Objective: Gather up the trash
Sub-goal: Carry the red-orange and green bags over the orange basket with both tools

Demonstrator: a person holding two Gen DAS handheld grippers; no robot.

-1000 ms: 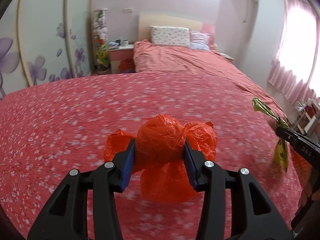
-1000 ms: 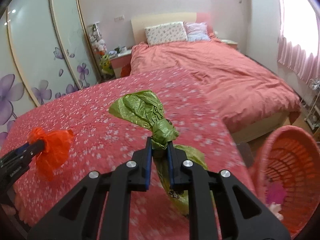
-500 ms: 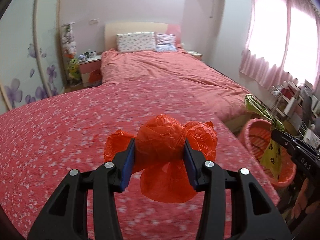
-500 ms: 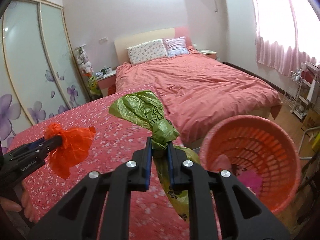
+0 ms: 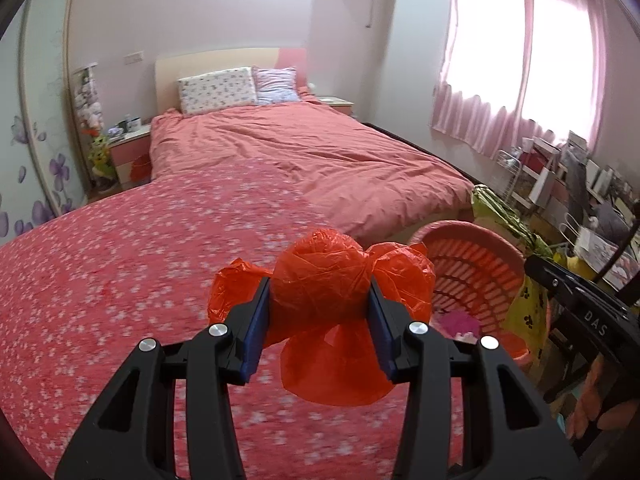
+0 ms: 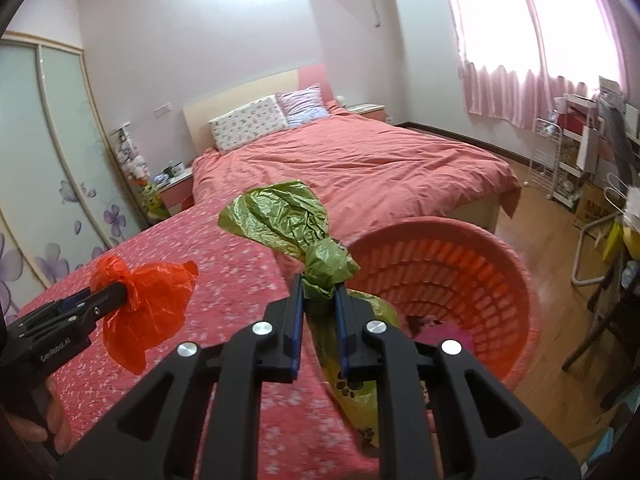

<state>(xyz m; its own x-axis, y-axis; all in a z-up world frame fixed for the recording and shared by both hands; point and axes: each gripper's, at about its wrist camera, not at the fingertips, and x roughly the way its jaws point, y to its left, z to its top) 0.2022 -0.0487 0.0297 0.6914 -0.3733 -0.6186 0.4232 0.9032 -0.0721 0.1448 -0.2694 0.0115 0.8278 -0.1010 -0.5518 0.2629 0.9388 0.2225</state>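
Observation:
My left gripper (image 5: 319, 297) is shut on a crumpled orange plastic bag (image 5: 320, 280), held in the air over the red flowered bedspread (image 5: 120, 280). It also shows at the left of the right wrist view (image 6: 144, 304). My right gripper (image 6: 319, 292) is shut on the knot of a green-yellow plastic bag (image 6: 288, 220), held at the near left rim of a pink plastic basket (image 6: 460, 276). In the left wrist view the basket (image 5: 472, 264) stands to the right, with the green bag (image 5: 504, 220) above it. Some pink trash lies inside the basket.
A second bed with a salmon cover (image 5: 312, 160) and pillows lies ahead. A nightstand (image 5: 132, 152) stands at its left, wardrobe doors (image 6: 52, 168) further left. Wire racks and clutter (image 6: 580, 160) line the right wall below pink curtains. Wooden floor (image 6: 552, 240) surrounds the basket.
Both grippers swung right, from over the flowered bedspread toward the pink basket, which is now close and large in both views. Both bags stay gripped.

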